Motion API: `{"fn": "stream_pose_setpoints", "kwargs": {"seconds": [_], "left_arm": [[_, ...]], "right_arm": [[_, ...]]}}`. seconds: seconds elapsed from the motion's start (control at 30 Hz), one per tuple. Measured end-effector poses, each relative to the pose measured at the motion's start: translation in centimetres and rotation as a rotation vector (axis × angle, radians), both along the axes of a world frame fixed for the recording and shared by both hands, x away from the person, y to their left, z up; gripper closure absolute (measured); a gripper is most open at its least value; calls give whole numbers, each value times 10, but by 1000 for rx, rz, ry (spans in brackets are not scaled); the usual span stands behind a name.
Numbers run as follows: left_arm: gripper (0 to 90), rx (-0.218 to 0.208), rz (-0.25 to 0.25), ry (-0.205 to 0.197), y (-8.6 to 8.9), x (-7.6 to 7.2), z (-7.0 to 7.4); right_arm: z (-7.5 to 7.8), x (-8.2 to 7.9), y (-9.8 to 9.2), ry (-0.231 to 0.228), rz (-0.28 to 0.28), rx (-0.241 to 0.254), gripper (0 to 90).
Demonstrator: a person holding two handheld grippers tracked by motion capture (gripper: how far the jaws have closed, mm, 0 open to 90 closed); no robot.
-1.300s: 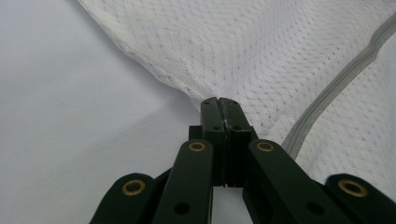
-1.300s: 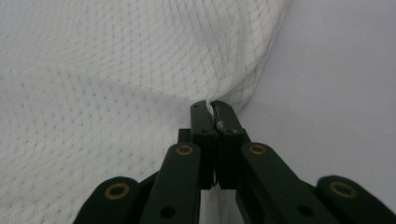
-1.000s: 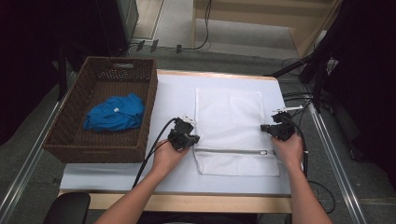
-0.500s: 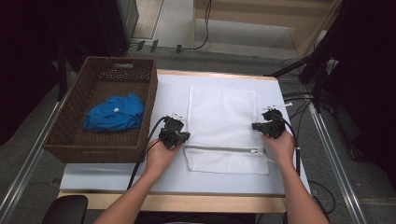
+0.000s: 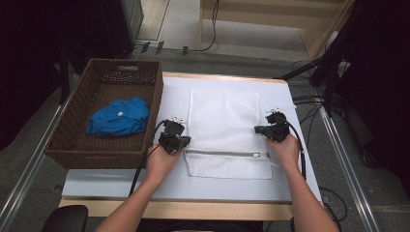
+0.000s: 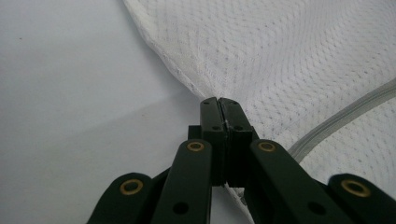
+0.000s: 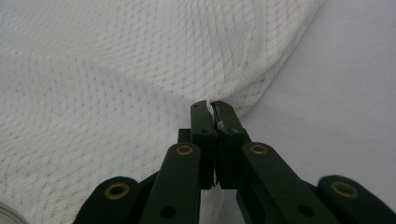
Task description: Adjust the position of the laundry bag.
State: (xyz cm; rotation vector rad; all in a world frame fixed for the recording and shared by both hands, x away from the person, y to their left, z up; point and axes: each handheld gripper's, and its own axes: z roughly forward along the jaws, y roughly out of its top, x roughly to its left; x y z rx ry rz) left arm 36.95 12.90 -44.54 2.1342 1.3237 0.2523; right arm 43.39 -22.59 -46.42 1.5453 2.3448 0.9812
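White mesh bag lies flat on the table, zip running across near the person's end, just right of the basket. Left gripper at the bag's left edge, jaws closed tight, pinching the mesh hem; in the left gripper view the fabric puckers up into the gripper. Right gripper at the bag's right edge, jaws likewise closed on a fold of mesh. Blue cloth sits bunched in the basket, well apart from both grippers.
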Motion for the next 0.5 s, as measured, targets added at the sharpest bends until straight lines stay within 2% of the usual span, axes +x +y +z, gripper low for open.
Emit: {"fn": "stream_pose_setpoints", "kwargs": {"seconds": [0.07, 0.1, 0.13, 0.2, 0.27, 0.33, 0.43, 0.5], "left_arm": [[895, -9, -14, 5, 1, 1, 0], [880, -27, -21, 3, 1, 0, 1], [835, -31, -30, -4, 1, 0, 2], [750, -30, -51, 6, -1, 0, 5], [642, -38, -73, 7, -3, 0, 8], [575, -59, -97, 16, -3, -1, 11], [508, -65, -123, 7, -3, -3, 13], [495, -74, -164, 21, -4, -6, 16]], "right_arm": [[0, 0, -1, -1, 1, -4, 893], [1, 0, -2, -2, 2, -7, 882], [3, -1, -2, -15, 0, -23, 860], [7, -3, -5, -39, 9, -24, 810], [10, -5, -8, -38, 7, 7, 748], [11, -6, -12, -32, 3, 32, 695], [16, -10, -16, -47, 5, 73, 625], [19, -13, -17, -61, 9, 84, 589]]}}
